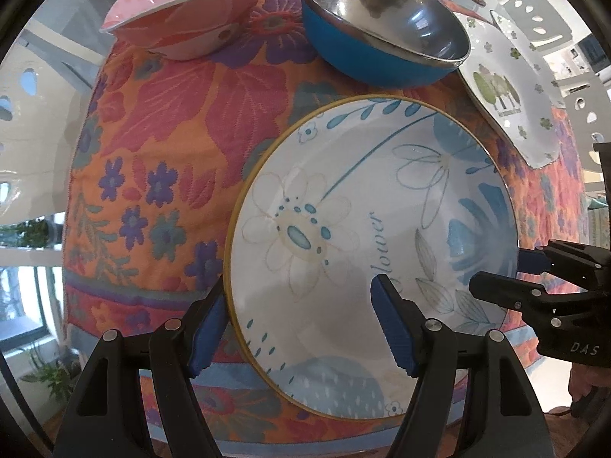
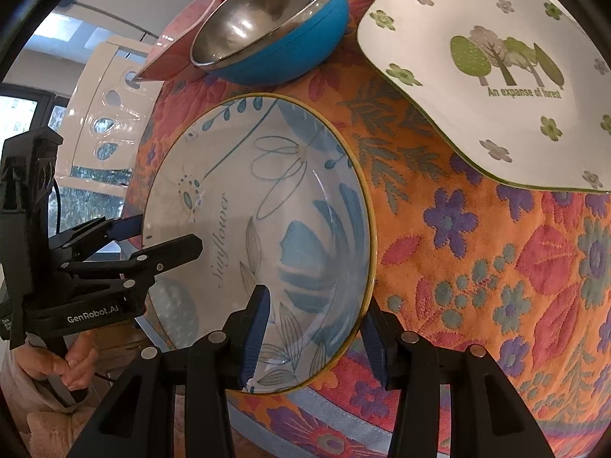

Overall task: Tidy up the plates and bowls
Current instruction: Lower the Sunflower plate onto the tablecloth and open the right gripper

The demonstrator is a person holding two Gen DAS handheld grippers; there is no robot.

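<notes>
**Both grippers straddle the sunflower bowl rim**

We take the sunflower bowl (image 1: pixel 366 252) as our landmark: white ceramic w/ blue floral print, yellow rim, sitting on the floral tablecloth (image 1: pixel 152 152).

Left gripper (image 1: pixel 301 328): fingers set wide, one blue pad outside the bowl's rim, the other inside over the bowl's interior. Rim wall sits between them; outer pad is right at the rim, inner pad is apart from the wall, so no grip that we can see.

Right gripper (image 2: pixel 313 339): same arrangement on the opposite side of the bowl, one pad inside, one outside, spread wide w/ the rim between. We can't tell if the outer pad touches.

Beyond the bowl, just past its far rim: blue bowl w/ steel lining (image 1: pixel 385 34). Next to that, farther from the sunflower bowl, a pink floral bowl (image 1: pixel 183 11). To the other side of the sunflower bowl lies a white forest-print plate (image 2: pixel 492 72), flat on the cloth, near but apart.
</notes>
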